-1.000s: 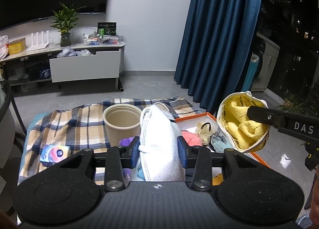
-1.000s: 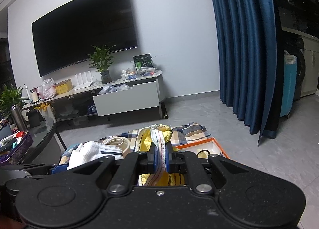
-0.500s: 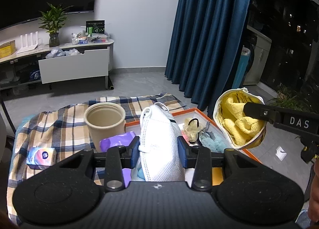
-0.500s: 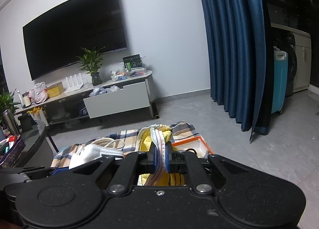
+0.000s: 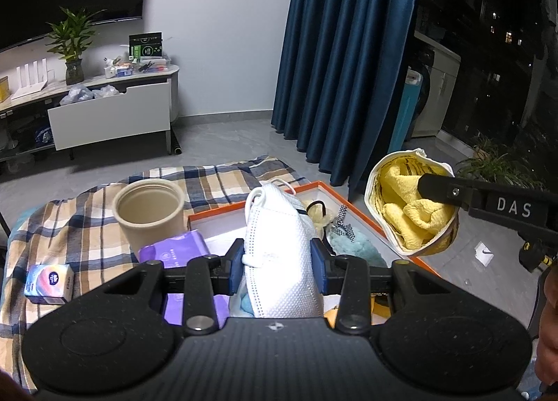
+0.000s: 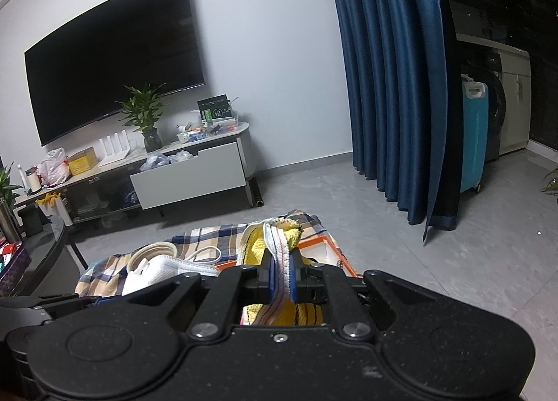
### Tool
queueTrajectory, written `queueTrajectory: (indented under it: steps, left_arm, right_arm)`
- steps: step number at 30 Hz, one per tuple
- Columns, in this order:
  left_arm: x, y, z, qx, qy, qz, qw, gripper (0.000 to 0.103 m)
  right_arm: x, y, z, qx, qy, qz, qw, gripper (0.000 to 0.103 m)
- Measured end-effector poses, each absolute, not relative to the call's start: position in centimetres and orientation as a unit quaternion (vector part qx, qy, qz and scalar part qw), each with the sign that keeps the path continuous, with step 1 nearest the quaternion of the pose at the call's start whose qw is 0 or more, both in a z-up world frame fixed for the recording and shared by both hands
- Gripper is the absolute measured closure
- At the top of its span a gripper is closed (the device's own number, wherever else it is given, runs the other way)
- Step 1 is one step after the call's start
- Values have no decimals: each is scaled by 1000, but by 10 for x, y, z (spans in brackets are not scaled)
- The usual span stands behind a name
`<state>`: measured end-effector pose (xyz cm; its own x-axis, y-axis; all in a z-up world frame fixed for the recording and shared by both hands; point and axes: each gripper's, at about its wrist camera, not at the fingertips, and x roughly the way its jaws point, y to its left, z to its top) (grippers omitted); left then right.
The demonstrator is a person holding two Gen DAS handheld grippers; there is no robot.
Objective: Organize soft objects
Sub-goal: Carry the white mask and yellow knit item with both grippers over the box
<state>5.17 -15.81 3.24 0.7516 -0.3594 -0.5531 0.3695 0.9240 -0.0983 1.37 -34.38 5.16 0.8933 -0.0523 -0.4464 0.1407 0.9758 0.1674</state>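
Observation:
My left gripper point(image 5: 277, 261) is shut on a white face mask point(image 5: 279, 247) and holds it upright above the orange-rimmed box point(image 5: 251, 207). My right gripper point(image 6: 281, 275) is shut on the zipper edge of a white pouch point(image 6: 279, 251) stuffed with a yellow towel point(image 6: 258, 247). In the left wrist view the pouch point(image 5: 376, 198) hangs open to the right of the box, with the yellow towel point(image 5: 415, 212) inside it. The mask also shows in the right wrist view point(image 6: 157, 272).
A beige paper cup point(image 5: 150, 212), a purple packet point(image 5: 174, 254) and a small tissue pack point(image 5: 48, 282) lie on the plaid cloth point(image 5: 69, 226). The box holds a teal fluffy item point(image 5: 352, 247) and hair ties point(image 5: 315, 212). Blue curtains point(image 5: 341, 62) hang behind.
Both grippers have risen and drawn back a little, each keeping its hold. The pouch now hangs slightly higher beside the box.

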Motion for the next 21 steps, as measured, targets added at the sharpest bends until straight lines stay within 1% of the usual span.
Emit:
queueTrajectory:
  steps: [21]
  left_arm:
    - [59, -184, 23, 23, 312, -220, 924, 63]
  right_arm:
    - [22, -361, 43, 109, 238, -71, 963, 94]
